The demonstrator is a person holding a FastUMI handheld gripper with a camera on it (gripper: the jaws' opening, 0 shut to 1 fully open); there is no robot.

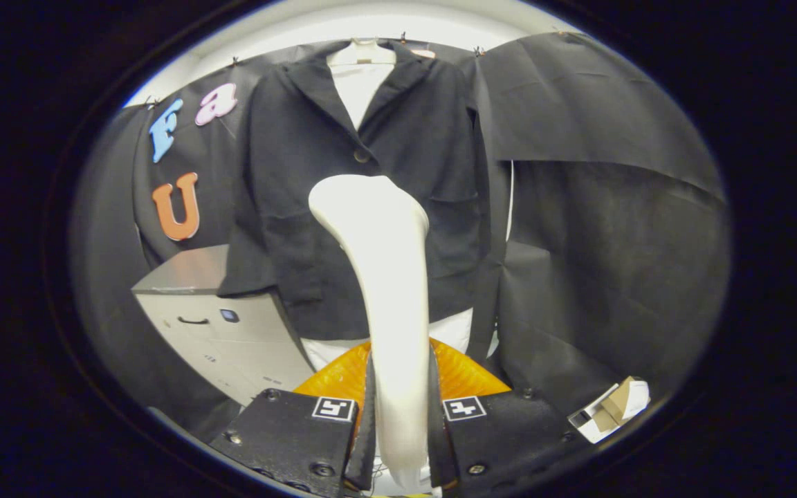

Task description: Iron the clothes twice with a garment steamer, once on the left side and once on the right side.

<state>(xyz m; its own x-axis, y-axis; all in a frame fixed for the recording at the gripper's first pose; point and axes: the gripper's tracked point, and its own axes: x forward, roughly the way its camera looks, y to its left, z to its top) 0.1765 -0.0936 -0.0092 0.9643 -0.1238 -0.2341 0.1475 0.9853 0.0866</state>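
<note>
Gripper view, looking forward along the two fingers toward the hanging clothes.

Surroundings first. Grey cabinet at about 9 o'clock from the fingers, low, against the black cloth wall; it has a dark handle slot and a small dark badge on its front. Its top corner sits just under the jacket's left sleeve hem as seen. At 4 o'clock, near the floor, a small white and brown cardboard box, well apart from the clothes. An orange rounded object lies just behind the fingers at 12 o'clock, low, partly hidden by them; cannot tell what it is.

Task things. Black jacket hangs on a white hanger at 12 o'clock, beyond the fingers, buttoned at one dark button, over a white shirt that shows at the collar opening and again below the hem. Garment steamer, white, rises upright between the fingers; its broad head stands in front of the jacket's middle, just below the button, and blocks sight of the fabric there. Cannot tell whether the head touches the cloth.

Gripper: both fingers pressed against the steamer's narrow handle, one each side, clamping it. Fingers point forward and level at the jacket.
</note>
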